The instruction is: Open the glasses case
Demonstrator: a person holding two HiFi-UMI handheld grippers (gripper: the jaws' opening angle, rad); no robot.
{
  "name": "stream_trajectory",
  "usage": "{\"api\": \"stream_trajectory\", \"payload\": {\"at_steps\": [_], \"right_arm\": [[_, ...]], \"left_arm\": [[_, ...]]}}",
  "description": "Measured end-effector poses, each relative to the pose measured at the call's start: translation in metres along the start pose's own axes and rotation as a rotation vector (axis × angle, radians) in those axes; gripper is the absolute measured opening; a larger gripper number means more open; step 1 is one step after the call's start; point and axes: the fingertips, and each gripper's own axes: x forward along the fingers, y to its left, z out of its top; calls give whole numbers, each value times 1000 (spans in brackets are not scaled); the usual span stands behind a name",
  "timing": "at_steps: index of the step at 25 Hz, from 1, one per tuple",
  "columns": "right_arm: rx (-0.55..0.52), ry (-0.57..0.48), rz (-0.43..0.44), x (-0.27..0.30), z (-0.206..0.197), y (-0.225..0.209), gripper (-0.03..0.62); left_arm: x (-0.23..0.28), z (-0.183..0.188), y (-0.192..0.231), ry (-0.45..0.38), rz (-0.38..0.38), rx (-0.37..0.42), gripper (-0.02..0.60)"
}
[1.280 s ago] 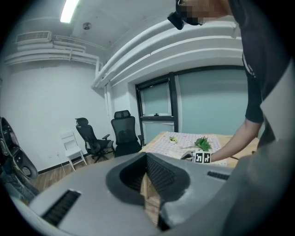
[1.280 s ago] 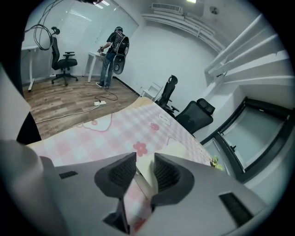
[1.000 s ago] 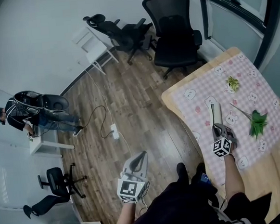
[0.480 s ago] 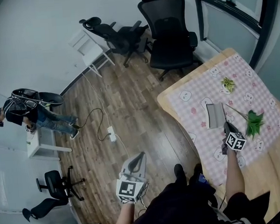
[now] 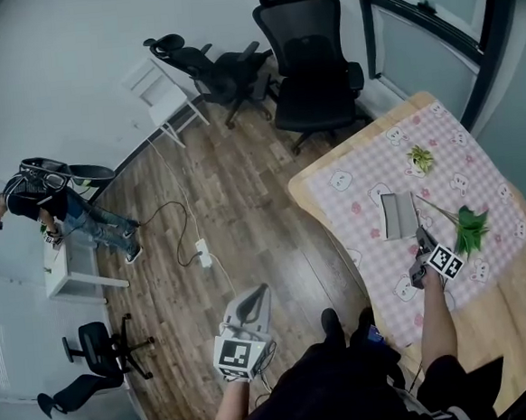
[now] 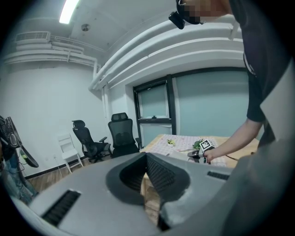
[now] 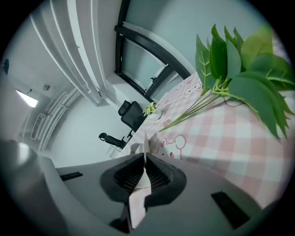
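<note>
1. The right tool (image 5: 420, 237) has its jaws closed on a thin pale edge of the glasses case (image 5: 398, 215).
2. The case lies flat on the bench's (image 5: 511, 307) checked cloth (image 5: 362, 201), left of the leafy sprig (image 5: 468, 229).
3. The left tool (image 5: 262, 293) has its jaws together, empty, over the floor (image 5: 245, 206).

Matt plastics on checked cloth

The tablecloth (image 5: 371, 196) is pink-and-white checked cloth over a pale wood table (image 5: 516, 316); the glasses case (image 5: 398, 217) looks matt grey, the leaf sprig (image 5: 468, 229) faintly glossy, the right gripper (image 7: 144, 156) matt grey plastic with ribbed black pads (image 7: 161, 177).
</note>
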Motion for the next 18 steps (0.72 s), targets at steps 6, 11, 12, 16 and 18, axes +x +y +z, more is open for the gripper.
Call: {"api": "stream_trajectory", "payload": {"at_steps": [6, 11, 12, 16, 18], "right_arm": [[-45, -7, -10, -20, 14, 6, 22], [-253, -71, -9, -57, 69, 43, 23], [-364, -89, -8, -65, 82, 65, 23], [-811, -200, 58, -95, 113, 189, 21], [-970, -267, 106, -111, 111, 247, 22]], "left_arm": [[-2, -1, 3, -25, 15, -17, -3], [-1, 3, 12, -52, 23, -23, -4], [-1, 4, 14, -59, 25, -26, -3], [1, 10, 21, -84, 35, -38, -3], [3, 12, 23, -94, 42, -44, -3]]}}
